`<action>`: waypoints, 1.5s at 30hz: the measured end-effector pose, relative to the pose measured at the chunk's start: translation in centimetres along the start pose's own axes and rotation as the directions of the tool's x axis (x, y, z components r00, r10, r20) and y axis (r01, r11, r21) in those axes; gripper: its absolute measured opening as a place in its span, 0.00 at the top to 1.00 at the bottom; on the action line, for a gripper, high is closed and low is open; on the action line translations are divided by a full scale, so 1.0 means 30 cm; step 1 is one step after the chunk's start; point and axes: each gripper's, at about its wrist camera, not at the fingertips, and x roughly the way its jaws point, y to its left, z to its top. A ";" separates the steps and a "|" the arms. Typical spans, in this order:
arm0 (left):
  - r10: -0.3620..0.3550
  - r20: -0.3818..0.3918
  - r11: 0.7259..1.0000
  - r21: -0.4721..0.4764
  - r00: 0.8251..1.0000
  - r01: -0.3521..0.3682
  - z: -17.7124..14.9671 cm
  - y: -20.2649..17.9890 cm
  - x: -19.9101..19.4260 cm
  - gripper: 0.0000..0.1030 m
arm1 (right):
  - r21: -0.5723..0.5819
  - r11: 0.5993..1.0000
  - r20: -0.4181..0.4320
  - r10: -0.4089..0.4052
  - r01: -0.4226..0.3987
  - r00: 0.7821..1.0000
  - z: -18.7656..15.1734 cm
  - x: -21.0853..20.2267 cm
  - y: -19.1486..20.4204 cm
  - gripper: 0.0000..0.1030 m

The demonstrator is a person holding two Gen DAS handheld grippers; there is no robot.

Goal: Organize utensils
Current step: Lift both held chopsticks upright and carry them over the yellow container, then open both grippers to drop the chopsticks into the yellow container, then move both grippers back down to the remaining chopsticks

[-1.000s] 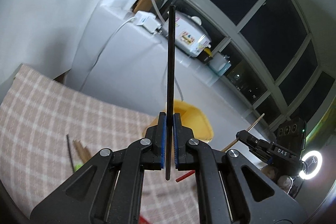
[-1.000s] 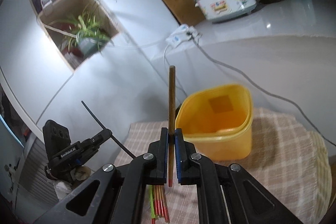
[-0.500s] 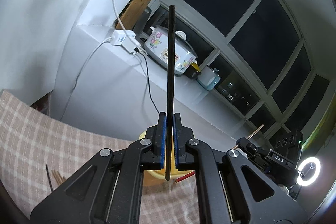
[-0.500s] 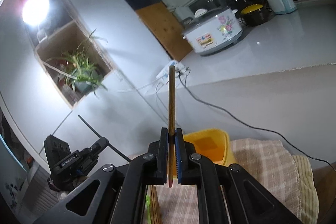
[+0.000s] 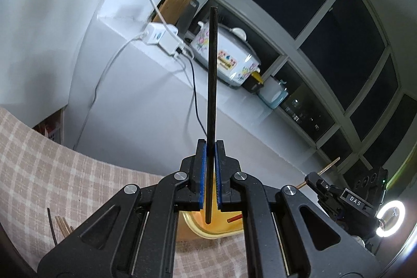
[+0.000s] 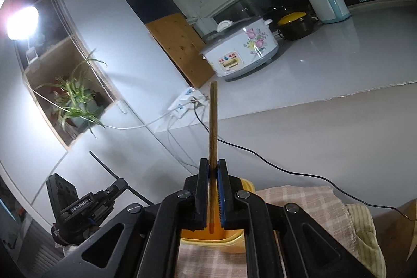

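Observation:
My left gripper [image 5: 210, 145] is shut on a black chopstick [image 5: 211, 85] that stands upright between the pads. Its lower tip hangs over the yellow bin [image 5: 208, 228], where a red stick end [image 5: 234, 218] shows. My right gripper [image 6: 213, 164] is shut on a brown wooden chopstick [image 6: 212, 127], also upright, above the same yellow bin [image 6: 234, 239]. Loose chopsticks [image 5: 61, 226] lie on the checked cloth [image 5: 52, 168] at lower left. Each gripper shows in the other's view, the right one [image 5: 316, 177] and the left one [image 6: 117, 185].
A white counter behind the table carries a flowered rice cooker [image 6: 239, 51], a power strip [image 5: 164, 38] with cables, a black pot [image 6: 294, 25] and a kettle [image 6: 328, 5]. A wall niche holds a plant [image 6: 75, 100]. A ring light [image 5: 391, 218] glows at right.
Both grippers have tilted upward with their chopsticks. The yellow bin has dropped low in both views and now sits mostly behind the fingers. The counter and windows fill more of the frames.

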 end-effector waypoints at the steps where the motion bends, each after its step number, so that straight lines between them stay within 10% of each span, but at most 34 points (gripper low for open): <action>1: 0.001 -0.008 1.000 -0.003 1.000 -0.001 -0.007 0.004 0.011 0.96 | 0.002 1.000 -0.008 -0.003 0.003 1.000 -0.007 0.011 -0.005 0.97; 15: 0.008 -0.080 0.999 0.045 0.997 -0.005 -0.092 -0.025 0.040 0.96 | -0.016 0.998 -0.094 -0.055 0.054 0.994 -0.101 0.103 -0.023 0.95; 19: 0.021 -0.083 0.998 0.069 0.996 -0.016 -0.109 -0.040 0.025 0.96 | -0.049 0.995 -0.099 -0.090 0.085 0.991 -0.118 0.103 -0.008 0.81; 22: 0.028 -0.081 0.998 0.060 0.996 -0.023 -0.113 -0.039 0.005 0.71 | -0.069 0.991 -0.084 -0.119 0.113 0.989 -0.126 0.089 0.004 0.57; 45: 0.124 -0.072 0.980 0.164 0.990 -0.111 -0.227 0.011 -0.252 0.68 | -0.154 0.983 -0.098 -0.118 0.102 0.988 -0.299 -0.062 0.110 0.30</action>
